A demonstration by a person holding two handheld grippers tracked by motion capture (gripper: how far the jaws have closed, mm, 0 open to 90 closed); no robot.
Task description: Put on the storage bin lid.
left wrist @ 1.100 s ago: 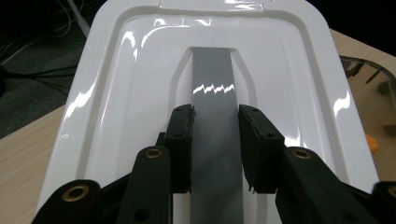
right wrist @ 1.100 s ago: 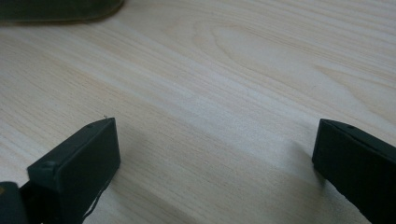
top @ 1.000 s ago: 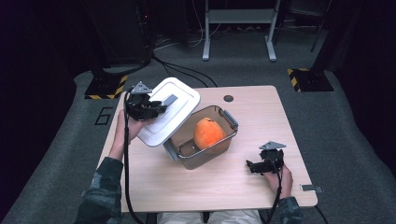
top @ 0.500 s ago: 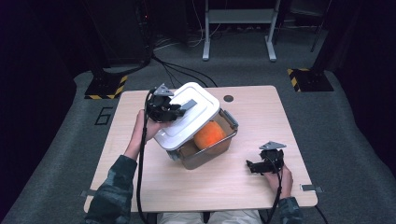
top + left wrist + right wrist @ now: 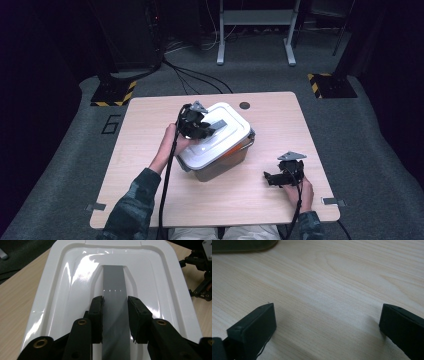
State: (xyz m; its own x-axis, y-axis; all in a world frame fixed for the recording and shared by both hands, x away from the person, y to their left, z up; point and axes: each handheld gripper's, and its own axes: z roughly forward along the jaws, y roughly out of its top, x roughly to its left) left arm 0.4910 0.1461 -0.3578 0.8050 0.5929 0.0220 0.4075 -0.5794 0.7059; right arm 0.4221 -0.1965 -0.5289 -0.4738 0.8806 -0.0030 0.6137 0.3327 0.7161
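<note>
The left tongs point(image 5: 115, 312) are clamped on the grey handle point(image 5: 113, 285) of the white lid point(image 5: 215, 135) atop the container point(image 5: 222, 167) mid-worktop point(image 5: 150, 115), while the right tongs point(image 5: 327, 322) rest wide apart, holding nothing.

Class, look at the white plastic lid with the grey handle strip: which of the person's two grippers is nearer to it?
Left. The left gripper clamps the grey handle strip of the white plastic lid; the right gripper rests open on the wooden table, apart from it.
</note>
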